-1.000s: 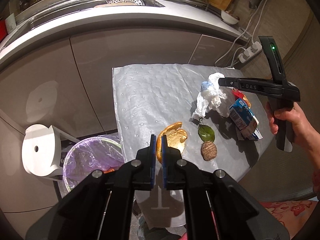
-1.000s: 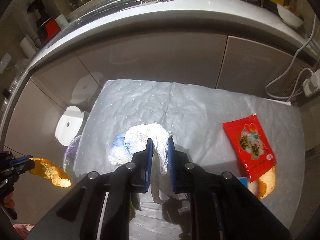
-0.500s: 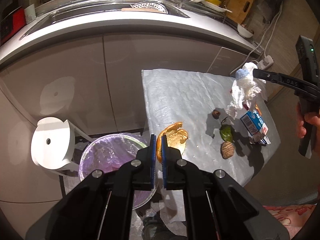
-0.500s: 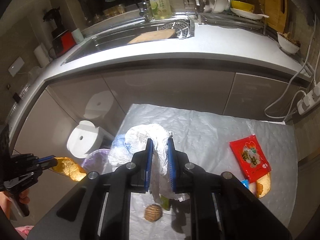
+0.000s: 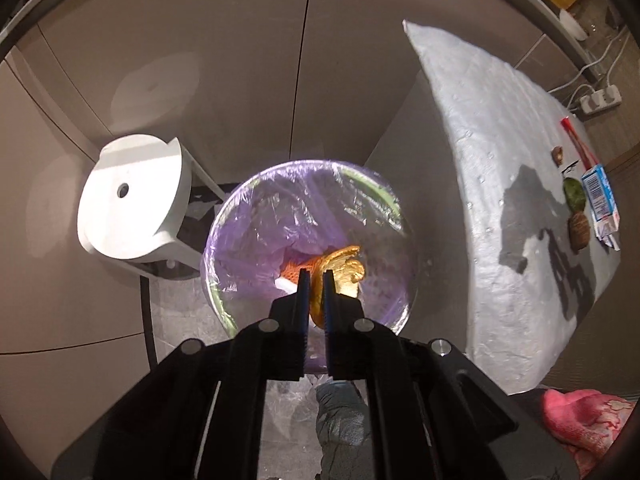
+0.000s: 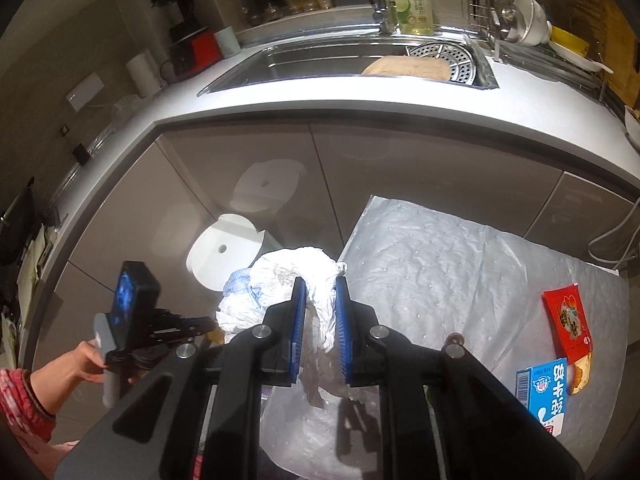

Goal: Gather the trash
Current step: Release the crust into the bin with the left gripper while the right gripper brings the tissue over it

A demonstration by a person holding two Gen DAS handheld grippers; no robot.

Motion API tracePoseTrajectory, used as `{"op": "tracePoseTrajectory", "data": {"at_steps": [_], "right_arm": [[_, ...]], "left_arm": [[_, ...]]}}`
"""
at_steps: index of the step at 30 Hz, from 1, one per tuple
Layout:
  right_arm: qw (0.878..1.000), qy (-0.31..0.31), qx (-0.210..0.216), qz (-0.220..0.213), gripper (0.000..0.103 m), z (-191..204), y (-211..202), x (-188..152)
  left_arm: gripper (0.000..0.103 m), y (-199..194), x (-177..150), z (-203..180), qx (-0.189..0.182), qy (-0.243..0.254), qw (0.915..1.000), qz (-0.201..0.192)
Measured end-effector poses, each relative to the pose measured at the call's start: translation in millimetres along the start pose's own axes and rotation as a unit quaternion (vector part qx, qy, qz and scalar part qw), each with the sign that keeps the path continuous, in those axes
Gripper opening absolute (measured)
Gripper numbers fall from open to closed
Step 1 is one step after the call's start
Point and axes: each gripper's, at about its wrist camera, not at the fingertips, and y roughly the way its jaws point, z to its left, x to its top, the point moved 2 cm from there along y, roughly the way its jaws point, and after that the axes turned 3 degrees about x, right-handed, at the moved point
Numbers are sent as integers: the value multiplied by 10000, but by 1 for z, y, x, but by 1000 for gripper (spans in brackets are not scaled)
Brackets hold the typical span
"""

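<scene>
My left gripper (image 5: 316,276) is shut on an orange peel (image 5: 340,276) and holds it over the open bin lined with a purple bag (image 5: 256,232). More orange scrap lies inside the bin. My right gripper (image 6: 320,284) is shut on a crumpled white plastic bag (image 6: 280,284) and holds it in the air above the left edge of the table (image 6: 460,272). On the table lie a red snack packet (image 6: 568,316), a blue milk carton (image 6: 548,392), a green leaf (image 5: 574,194) and a brown nut shell (image 5: 579,231).
A white stool (image 5: 132,196) stands left of the bin against the grey cabinet doors (image 5: 248,60). The kitchen counter with sink (image 6: 360,64) is above. A power strip (image 5: 600,100) lies beyond the table. A pink cloth (image 5: 580,420) lies at the bottom right.
My left gripper has swung left off the table with the peel and come down over the bin. My right gripper has lifted the white bag and carried it left toward the table edge.
</scene>
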Motion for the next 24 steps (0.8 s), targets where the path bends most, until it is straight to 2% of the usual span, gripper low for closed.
{"op": "tracePoseTrajectory", "data": {"at_steps": [2, 5, 6, 7, 9, 14, 21, 24], "right_arm": [[9999, -101, -18, 103, 16, 10, 3, -3], [9995, -179, -44, 240, 16, 20, 8, -9], [9994, -183, -40, 286, 16, 23, 11, -11], [9993, -186, -33, 332, 16, 26, 14, -12], [9989, -197, -3, 416, 16, 29, 20, -15], [9980, -264, 89, 570, 16, 41, 37, -22], [9961, -298, 168, 809, 16, 52, 71, -28], [9946, -373, 132, 957, 16, 56, 94, -31]], "left_arm": [[7, 19, -2, 1, -73, -18, 9997, 223], [9, 27, -2, -3, -176, -31, 9995, 270], [19, 25, -2, -5, -197, -21, 9995, 236], [36, 23, -1, -6, -204, -10, 9996, 190], [54, 16, 0, -10, -115, 52, 9999, 35], [55, -2, 6, -17, -117, 244, 9995, -142], [74, -41, 5, -17, -86, 362, 9982, -471], [78, -62, 0, -17, -11, 428, 9971, -624]]}}
